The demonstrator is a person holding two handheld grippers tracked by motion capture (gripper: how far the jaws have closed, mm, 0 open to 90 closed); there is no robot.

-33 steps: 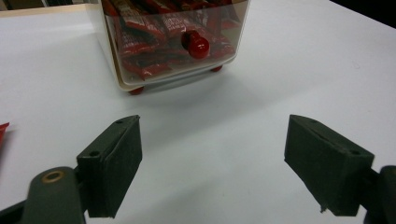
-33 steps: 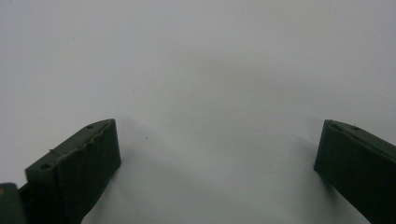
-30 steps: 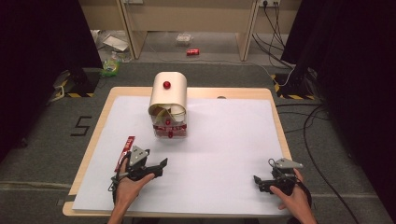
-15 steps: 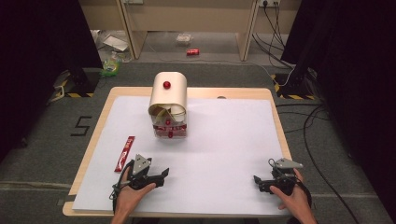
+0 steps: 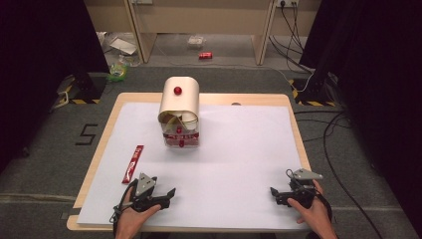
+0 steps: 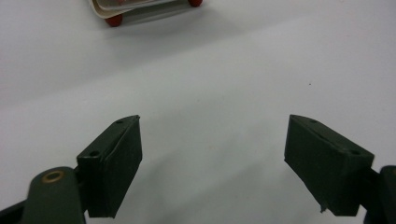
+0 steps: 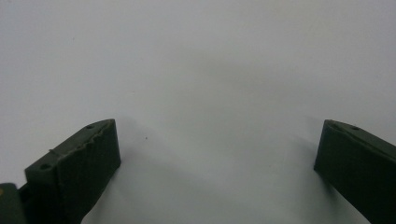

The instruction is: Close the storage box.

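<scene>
Pulled back toward the table's near edge since the earlier frames, the left gripper (image 5: 160, 195) now sits apart from the red packet (image 5: 133, 163), which lies flat on the white sheet (image 5: 239, 149) just ahead of it and to its left. The packet's long axis runs away from the person, leaning slightly right at its far end. Both sets of jaws stand wide apart and hold nothing, as the left gripper view and right gripper view confirm. The right gripper (image 5: 278, 193) rests at the opposite near corner, well apart from the packet, so the left hand is plainly nearer. Beyond, mid-table, the cream bread box (image 5: 179, 109) stands with its front open toward the person.
</scene>
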